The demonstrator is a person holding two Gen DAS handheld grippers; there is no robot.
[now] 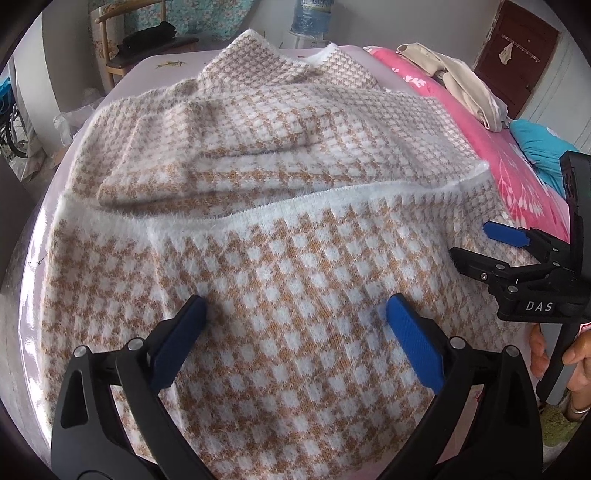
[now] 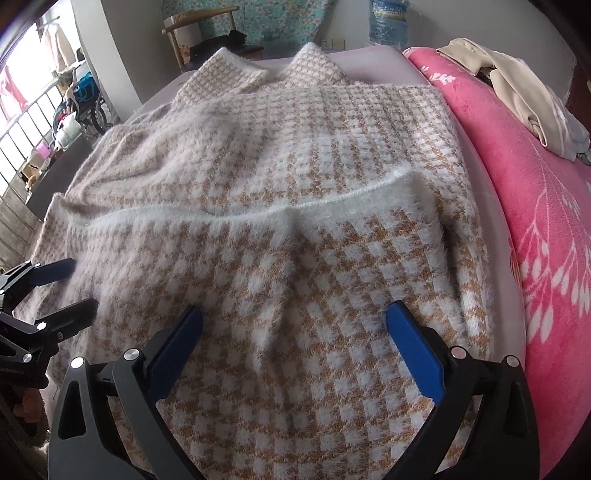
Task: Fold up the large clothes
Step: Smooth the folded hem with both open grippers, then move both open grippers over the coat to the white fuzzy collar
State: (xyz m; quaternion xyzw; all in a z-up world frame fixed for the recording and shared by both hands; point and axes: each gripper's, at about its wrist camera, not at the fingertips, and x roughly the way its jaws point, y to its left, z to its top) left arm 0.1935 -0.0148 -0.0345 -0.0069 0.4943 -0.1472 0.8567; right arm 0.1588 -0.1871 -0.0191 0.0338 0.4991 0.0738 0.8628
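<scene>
Sweater [image 1: 280, 258]: fuzzy tan & white houndstooth knit, lies on the bed [image 1: 33, 258], covers most of it in both views.
Hem band [image 1: 332, 199]: white ribbed edge, folded up over the body, runs across mid-frame w/ a slight wave; near half of the garment lies doubled over the far half.
Sleeve [image 1: 221, 147]: folded in across the upper body, cuff end twd the left side in left wrist view.
Collar end [image 1: 280, 59]: far side of the bed, two flaps w/ white trim.
Left gripper [image 1: 295, 321]: fingers wide apart, blue pads [image 1: 413, 343] just above the knit, nothing betw. them; cannot tell if tips touch the fabric.
Right gripper [image 2: 295, 325]: fingers wide apart too, over the near right part of the sweater, nothing clamped. Also seen from the side at the right edge of left wrist view, fingers spread.
Hand [image 1: 554, 354]: holds the right gripper's handle, lower right of left wrist view.
Pink blanket [image 2: 535, 206]: white leaf print, just beside the sweater's right edge.
Beige garment [image 2: 517, 85]: bunched on the pink blanket, far right, apart from the sweater.
Chair [image 1: 147, 40]: wooden, beyond the bed's far left corner, dark item on the seat.
Water bottle [image 2: 389, 22]: big blue one, behind the bed.
</scene>
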